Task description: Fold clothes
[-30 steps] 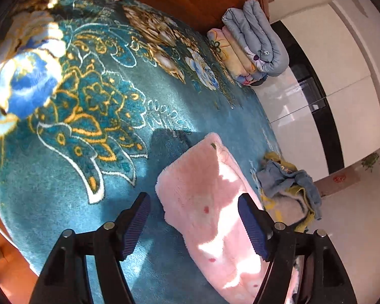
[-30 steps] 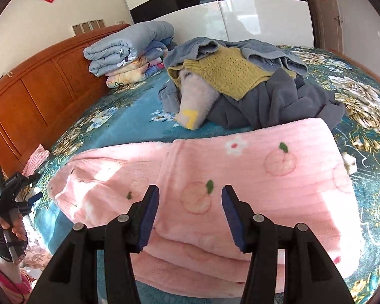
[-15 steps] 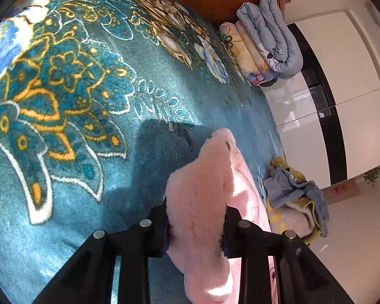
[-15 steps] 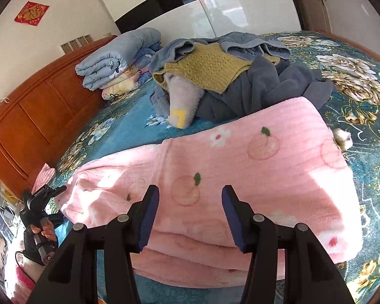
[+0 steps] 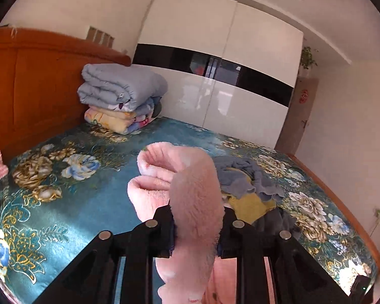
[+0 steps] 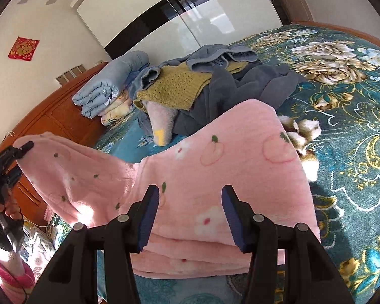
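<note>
Lifted: fluffy pink garment (image 5: 195,202) end (left gripper (image 5: 196,238) clamped).

Left gripper (image 5: 196,230) jaws clamped; right gripper (image 6: 190,217) jaws apart.

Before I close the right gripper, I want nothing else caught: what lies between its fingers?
In the right wrist view, the open right gripper has only the pink fleece garment between its fingers; the left gripper grips its other end.
</note>
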A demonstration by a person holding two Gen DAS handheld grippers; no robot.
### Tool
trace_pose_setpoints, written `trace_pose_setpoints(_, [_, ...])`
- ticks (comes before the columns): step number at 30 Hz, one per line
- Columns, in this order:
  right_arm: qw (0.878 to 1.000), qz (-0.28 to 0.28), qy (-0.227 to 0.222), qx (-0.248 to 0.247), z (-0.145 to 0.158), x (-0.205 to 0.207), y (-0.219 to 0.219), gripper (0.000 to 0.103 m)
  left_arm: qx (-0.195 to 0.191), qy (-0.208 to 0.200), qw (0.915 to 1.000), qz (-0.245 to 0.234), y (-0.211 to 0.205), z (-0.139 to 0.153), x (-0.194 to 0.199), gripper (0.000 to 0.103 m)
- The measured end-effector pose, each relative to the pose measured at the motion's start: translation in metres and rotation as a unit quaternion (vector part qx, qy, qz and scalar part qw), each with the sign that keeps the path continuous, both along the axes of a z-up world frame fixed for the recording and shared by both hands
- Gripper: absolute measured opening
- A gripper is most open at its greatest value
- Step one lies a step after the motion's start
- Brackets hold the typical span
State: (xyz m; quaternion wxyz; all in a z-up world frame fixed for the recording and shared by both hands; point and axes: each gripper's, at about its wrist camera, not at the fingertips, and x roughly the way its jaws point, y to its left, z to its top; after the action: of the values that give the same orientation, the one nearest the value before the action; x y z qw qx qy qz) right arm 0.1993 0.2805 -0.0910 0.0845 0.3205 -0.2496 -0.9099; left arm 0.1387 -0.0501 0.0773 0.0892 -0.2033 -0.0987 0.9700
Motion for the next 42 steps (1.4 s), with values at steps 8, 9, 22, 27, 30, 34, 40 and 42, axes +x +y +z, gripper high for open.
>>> trace_pose_setpoints(8, [0.999, -0.038, 0.011, -0.025, -0.005, 0.029, 0.052, 0.053, -0.153, -0.017, 0.9809, -0.119, 0.208, -0.041, 0.000, 0.024])
trace_pose_setpoints(9, [0.999, -0.043, 0.008, -0.028, -0.008, 0.032, 0.058, 0.053, -0.166, -0.034, 0.9763, -0.135, 0.227, -0.056, 0.000, 0.024])
trace_pose_setpoints(22, [0.994, -0.106, -0.011, -0.016, -0.011, 0.074, 0.115, 0.053, -0.239, -0.084, 0.9562, -0.146, 0.319, -0.138, 0.019, 0.072])
trace_pose_setpoints(27, [0.994, -0.107, -0.010, -0.008, -0.005, 0.080, 0.116, 0.053, -0.140, -0.120, 0.9644, -0.190, 0.282, -0.115, 0.020, 0.074])
trace_pose_setpoints(30, [0.996, -0.084, -0.006, -0.025, -0.002, 0.076, 0.111, 0.053, -0.101, -0.084, 0.9769, -0.169, 0.224, -0.091, 0.024, 0.078])
trace_pose_setpoints(34, [0.997, -0.013, -0.012, -0.072, -0.001, 0.053, 0.087, 0.056, -0.139, -0.067, 0.9874, -0.036, 0.141, -0.095, 0.015, 0.086])
trace_pose_setpoints(40, [0.993, 0.008, -0.050, -0.102, -0.014, -0.004, 0.057, 0.061, -0.112, -0.175, 0.9781, 0.009, 0.062, -0.163, -0.003, 0.086])
trace_pose_setpoints(42, [0.992, 0.004, -0.066, -0.104, -0.019, -0.022, 0.052, 0.061, -0.105, -0.196, 0.9750, -0.003, 0.053, -0.181, -0.002, 0.086])
